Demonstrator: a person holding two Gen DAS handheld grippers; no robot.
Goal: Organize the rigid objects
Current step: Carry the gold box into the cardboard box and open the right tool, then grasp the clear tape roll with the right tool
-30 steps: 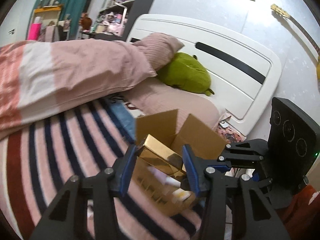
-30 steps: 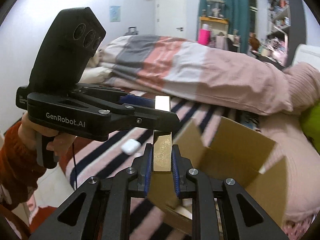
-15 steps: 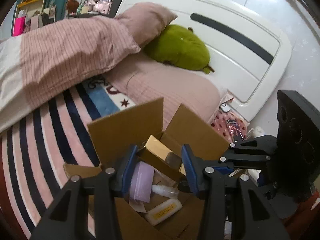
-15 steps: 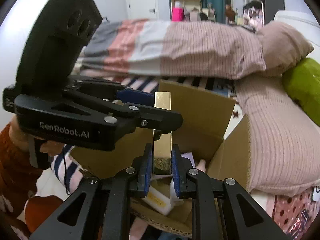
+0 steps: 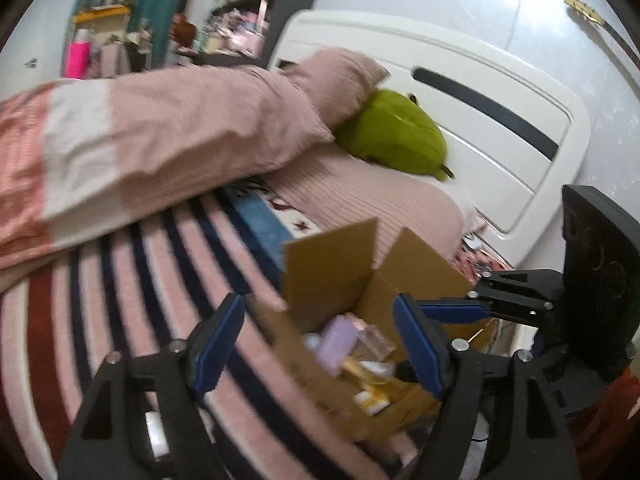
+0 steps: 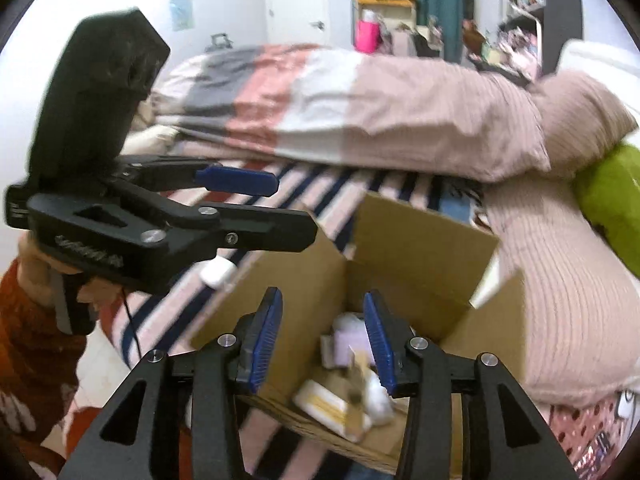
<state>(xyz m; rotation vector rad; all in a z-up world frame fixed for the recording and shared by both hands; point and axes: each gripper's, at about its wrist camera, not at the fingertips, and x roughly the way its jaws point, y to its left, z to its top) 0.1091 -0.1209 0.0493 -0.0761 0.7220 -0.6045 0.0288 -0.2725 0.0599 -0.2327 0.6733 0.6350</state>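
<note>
An open cardboard box (image 5: 332, 276) (image 6: 416, 248) stands on the striped bed, holding several small items: a lilac pack (image 5: 338, 340), a clear case (image 5: 374, 342) and a gold box (image 6: 356, 392) lying among them. My left gripper (image 5: 320, 344) is open and empty just above the box's near side. My right gripper (image 6: 326, 340) is open and empty above the box's inside. Each gripper shows in the other's view: the right gripper (image 5: 520, 304) and the left gripper (image 6: 240, 208).
A small white case (image 6: 218, 272) lies on the striped blanket (image 5: 120, 280) left of the box. A rolled pink duvet (image 5: 160, 144), a pillow and a green plush (image 5: 396, 132) lie behind. The white headboard (image 5: 500, 152) stands at the right.
Both grippers were shut on the gold box above the cardboard box. Both have opened; the gold box now lies inside it. Both grippers have drawn back a little.
</note>
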